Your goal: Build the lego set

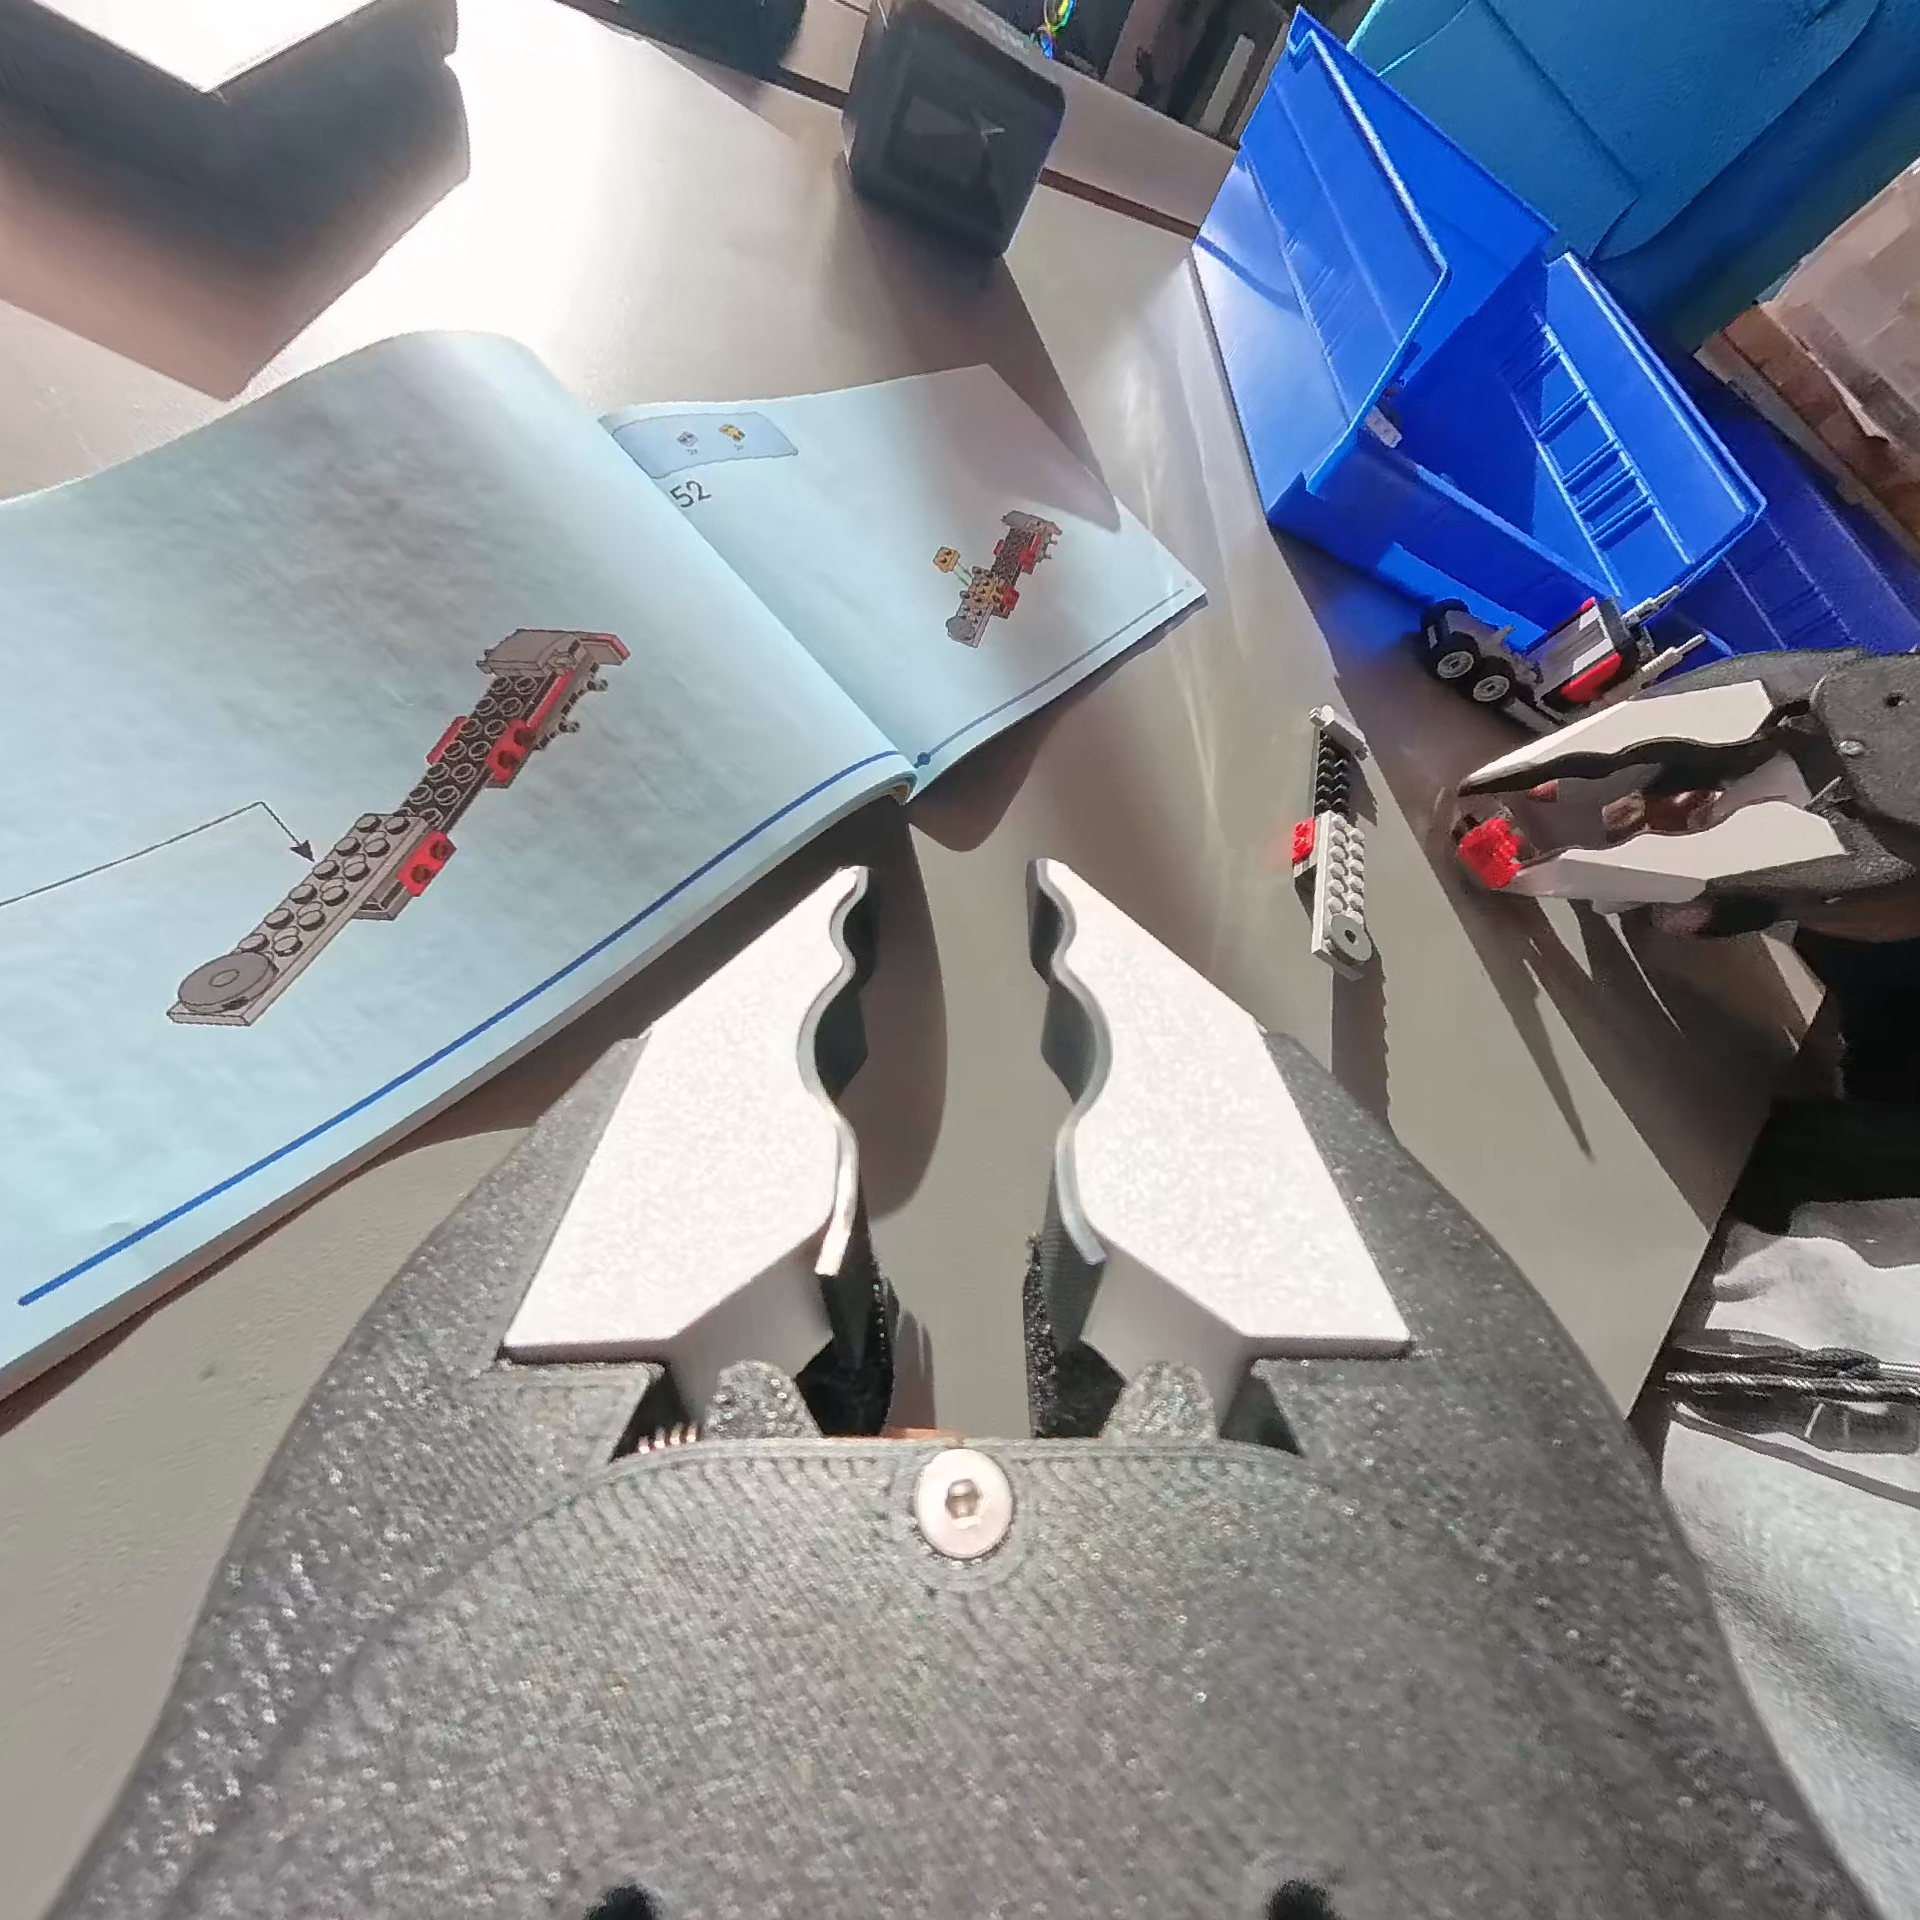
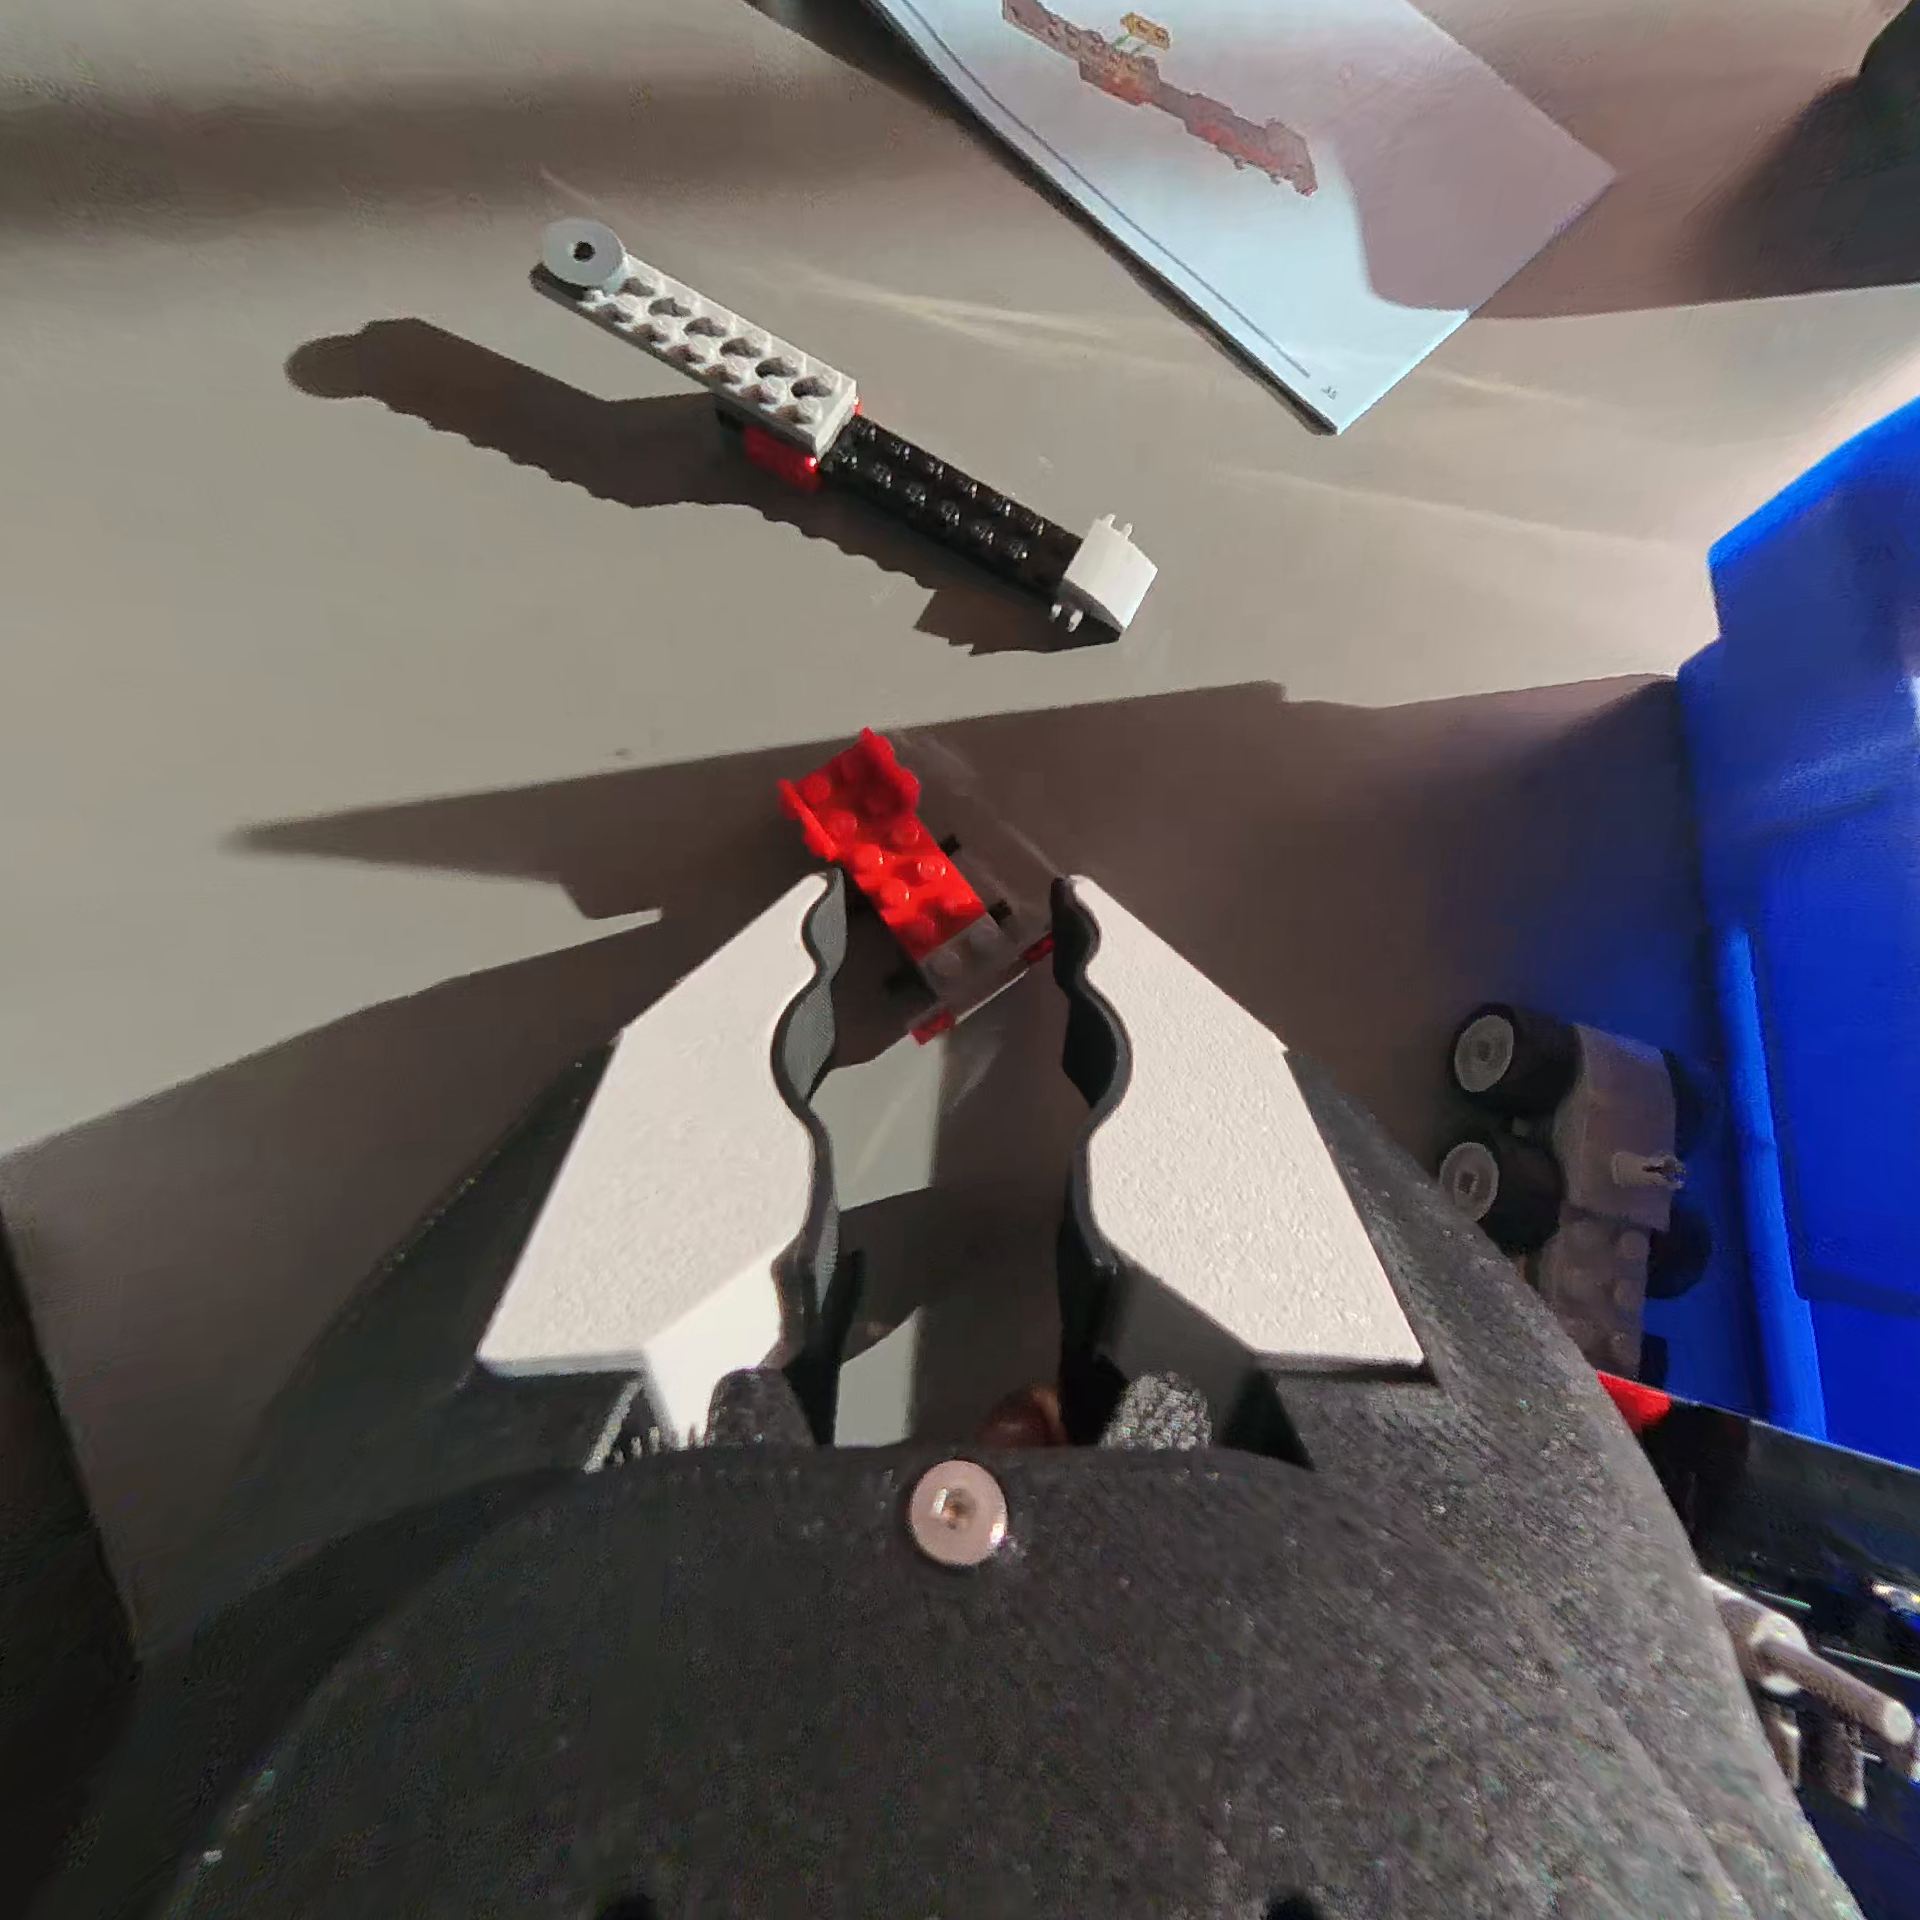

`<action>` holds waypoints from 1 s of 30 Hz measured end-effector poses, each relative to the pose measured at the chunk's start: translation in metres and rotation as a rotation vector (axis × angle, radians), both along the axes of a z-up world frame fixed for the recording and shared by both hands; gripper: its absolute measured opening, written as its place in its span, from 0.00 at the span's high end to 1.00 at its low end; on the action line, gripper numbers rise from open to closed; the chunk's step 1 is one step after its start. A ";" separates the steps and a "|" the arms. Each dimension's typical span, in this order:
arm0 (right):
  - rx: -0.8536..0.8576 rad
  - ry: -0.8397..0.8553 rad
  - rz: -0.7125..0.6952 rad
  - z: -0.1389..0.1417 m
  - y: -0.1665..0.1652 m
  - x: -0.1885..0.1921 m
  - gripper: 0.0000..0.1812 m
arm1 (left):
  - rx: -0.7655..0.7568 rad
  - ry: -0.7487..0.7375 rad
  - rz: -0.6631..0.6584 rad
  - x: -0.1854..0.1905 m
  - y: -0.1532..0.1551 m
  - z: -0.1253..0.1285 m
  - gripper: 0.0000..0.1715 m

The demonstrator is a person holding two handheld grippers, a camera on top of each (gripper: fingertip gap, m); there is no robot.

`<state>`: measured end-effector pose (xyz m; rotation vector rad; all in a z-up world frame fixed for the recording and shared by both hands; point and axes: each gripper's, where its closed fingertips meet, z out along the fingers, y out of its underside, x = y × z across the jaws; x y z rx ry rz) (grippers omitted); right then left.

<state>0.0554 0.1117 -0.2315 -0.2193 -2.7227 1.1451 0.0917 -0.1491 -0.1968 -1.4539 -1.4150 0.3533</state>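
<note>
Red lego sub-assembly (image 2: 896,862) on the grey table (image 2: 312,644), lying between the tips of the right gripper (image 2: 940,914): red studded plates on top, a grey plate and small black and red bits at the near end. Jaws spread apart around it, one tip on either side; contact with the piece hard to judge, no firm pinch visible. Seen from the left wrist view too, as a small red block (image 1: 1488,847) at the tips of that same gripper (image 1: 1496,842).

Just beyond, well clear of the tips, a long lego beam (image 2: 831,426) flat on the table: grey studded plate with a round disc at one end, black plate in the middle, white sloped piece at the other end, a red brick at the side. Same beam (image 1: 1333,831) between the two grippers in the left view.

Left gripper (image 1: 948,883) raised over the table near the open instruction booklet (image 1: 416,707), jaws parted, nothing between them.

Farther off: wheeled truck model (image 1: 1538,655) beside the blue bins (image 1: 1455,343), and a black box (image 1: 956,135) at the far side.
</note>
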 end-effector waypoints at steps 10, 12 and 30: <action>0.019 0.107 -0.151 0.003 0.003 -0.037 0.81 | 0.004 0.003 0.001 0.000 0.000 0.001 0.83; 0.025 0.129 -0.179 0.003 0.003 -0.044 0.81 | 0.004 0.004 0.001 0.000 0.000 0.001 0.83; -0.003 0.130 -0.248 0.008 0.007 -0.056 0.78 | 0.013 0.005 0.001 0.000 -0.001 0.001 0.83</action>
